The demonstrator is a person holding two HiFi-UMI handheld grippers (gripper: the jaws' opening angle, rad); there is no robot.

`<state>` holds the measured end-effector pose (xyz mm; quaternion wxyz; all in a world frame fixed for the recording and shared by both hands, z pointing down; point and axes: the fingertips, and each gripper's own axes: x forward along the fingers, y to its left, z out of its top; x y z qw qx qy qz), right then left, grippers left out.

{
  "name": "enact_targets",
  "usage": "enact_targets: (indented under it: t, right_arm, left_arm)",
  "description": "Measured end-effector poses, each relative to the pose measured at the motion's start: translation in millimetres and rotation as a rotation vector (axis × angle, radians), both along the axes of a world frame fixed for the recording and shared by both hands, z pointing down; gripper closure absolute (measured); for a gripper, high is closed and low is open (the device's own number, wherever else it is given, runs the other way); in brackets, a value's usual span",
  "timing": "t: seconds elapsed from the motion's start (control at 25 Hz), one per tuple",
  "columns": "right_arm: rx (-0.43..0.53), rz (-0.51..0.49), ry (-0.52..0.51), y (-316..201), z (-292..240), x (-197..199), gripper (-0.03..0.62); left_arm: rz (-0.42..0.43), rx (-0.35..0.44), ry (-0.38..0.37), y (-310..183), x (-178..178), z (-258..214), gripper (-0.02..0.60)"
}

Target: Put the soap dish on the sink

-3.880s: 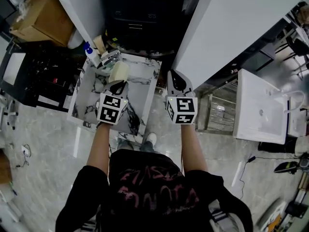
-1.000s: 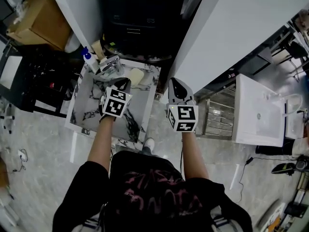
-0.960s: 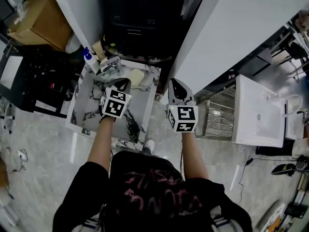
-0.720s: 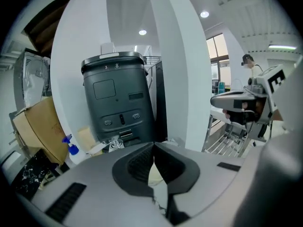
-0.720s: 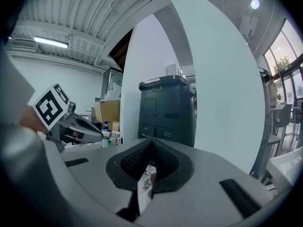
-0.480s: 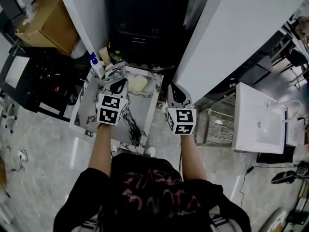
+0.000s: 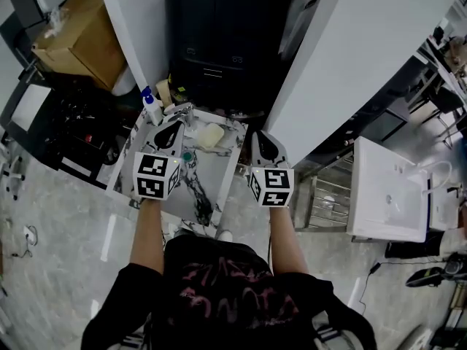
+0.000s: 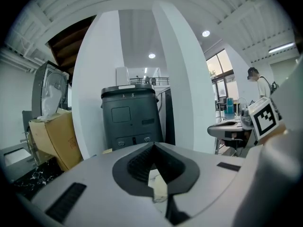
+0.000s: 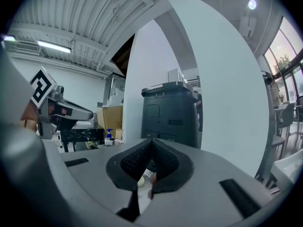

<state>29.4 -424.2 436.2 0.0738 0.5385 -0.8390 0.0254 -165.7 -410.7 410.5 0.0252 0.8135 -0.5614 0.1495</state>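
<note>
Both the left gripper (image 7: 174,125) and right gripper (image 7: 262,137) are hanging clenched on nothing. The cream soap dish (image 7: 211,135) is sitting on the marble sink (image 7: 210,175), just above frame centre, beside the faucet (image 7: 180,112). I'm guessing it's light, rigid and slick, so pinch its rim.

The left claw (image 7: 176,125) hides the left side of the sink (image 7: 213,170) from the head view.

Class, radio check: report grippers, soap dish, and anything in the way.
Left gripper and right gripper shut, empty. Soap dish on the marble sink, right of the faucet, clear of both grippers. Nothing in the way.
</note>
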Motion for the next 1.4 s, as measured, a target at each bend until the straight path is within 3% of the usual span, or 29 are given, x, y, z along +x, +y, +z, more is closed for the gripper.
enact_targets:
  t: [0.68, 1.4]
  right_arm:
    - [0.034, -0.015, 0.003, 6, -17, 1, 0.582]
    - [0.052, -0.006, 0.011, 13, -23, 6, 0.582]
  left_arm:
    - [-0.067, 0.089, 0.029, 21, -20, -28, 0.566]
    - [-0.057, 0.096, 0.031, 28, -17, -27, 0.566]
